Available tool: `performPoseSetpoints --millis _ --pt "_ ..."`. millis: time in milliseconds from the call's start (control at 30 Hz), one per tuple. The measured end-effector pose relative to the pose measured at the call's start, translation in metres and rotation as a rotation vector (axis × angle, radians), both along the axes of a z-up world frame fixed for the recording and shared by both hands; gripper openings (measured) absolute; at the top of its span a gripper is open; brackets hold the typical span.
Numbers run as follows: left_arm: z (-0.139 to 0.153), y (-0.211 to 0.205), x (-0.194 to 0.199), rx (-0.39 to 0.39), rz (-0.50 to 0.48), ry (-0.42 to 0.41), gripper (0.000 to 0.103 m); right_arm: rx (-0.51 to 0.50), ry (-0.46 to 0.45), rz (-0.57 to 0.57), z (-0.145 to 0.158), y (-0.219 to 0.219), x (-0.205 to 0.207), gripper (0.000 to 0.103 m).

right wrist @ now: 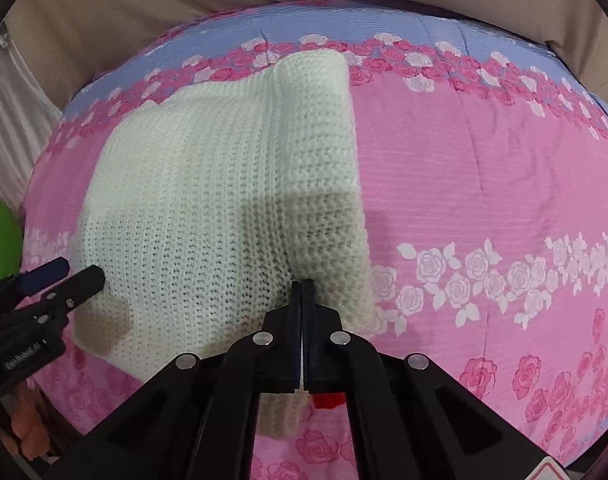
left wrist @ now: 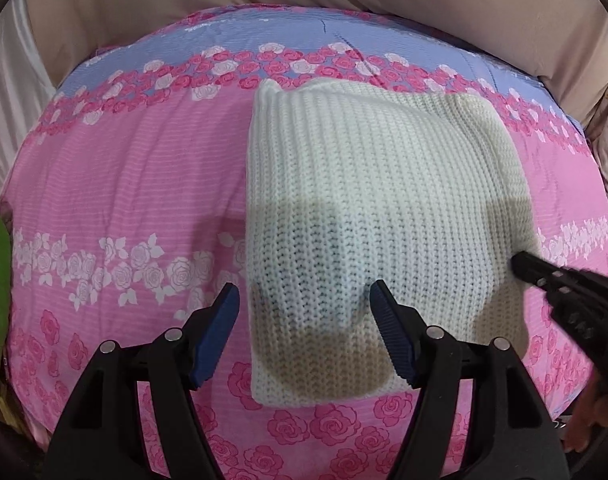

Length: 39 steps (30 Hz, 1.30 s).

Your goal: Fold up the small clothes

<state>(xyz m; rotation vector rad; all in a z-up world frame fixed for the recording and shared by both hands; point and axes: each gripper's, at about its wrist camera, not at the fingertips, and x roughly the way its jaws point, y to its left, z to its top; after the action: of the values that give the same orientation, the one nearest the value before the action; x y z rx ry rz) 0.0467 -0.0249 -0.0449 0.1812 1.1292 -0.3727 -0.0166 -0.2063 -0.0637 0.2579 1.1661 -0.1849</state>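
White knit garment lies part-folded on the floral quilt, spread jaws of the left gripper hovering over its near edge while the right gripper, jaws pressed together, seemingly pinches its near-right edge, apparently to carry that flap across.

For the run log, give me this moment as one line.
task: fold small clothes | left gripper: open, over knit | right gripper: shut on knit edge | surface: floral quilt

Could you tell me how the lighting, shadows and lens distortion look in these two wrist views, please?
Left wrist view: fisheye bulges the floral bedspread into a dome; the left gripper casts a brownish shadow on the white knit garment; the right gripper is blurred. Right wrist view: same bulge, dark corners, a shadow across the garment's folded edge.
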Motion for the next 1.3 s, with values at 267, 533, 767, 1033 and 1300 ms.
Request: performPoseSetpoints --millis 267,533,767,1033,1300 --pt "0.020 -0.003 -0.022 0.022 0.015 -0.124 0.078 -0.034 -0.121 -0.087 0.051 0.009 -0.031 0.006" --pt "0.031 0.002 -0.037 -0.001 0.073 -0.189 0.088 -0.038 -0.120 -0.166 0.045 0.008 -0.048 0.016" --pt "0.021 0.035 -0.026 -0.096 0.194 -0.053 0.091 0.030 -0.146 -0.162 0.043 0.009 -0.057 0.032" --pt "-0.009 0.048 -0.022 -0.102 0.246 0.069 0.091 0.135 -0.010 -0.004 0.003 0.016 -0.032 0.043" --pt "-0.014 0.043 -0.025 -0.024 0.206 0.041 0.091 0.030 -0.181 0.042 0.047 0.021 -0.040 0.008"
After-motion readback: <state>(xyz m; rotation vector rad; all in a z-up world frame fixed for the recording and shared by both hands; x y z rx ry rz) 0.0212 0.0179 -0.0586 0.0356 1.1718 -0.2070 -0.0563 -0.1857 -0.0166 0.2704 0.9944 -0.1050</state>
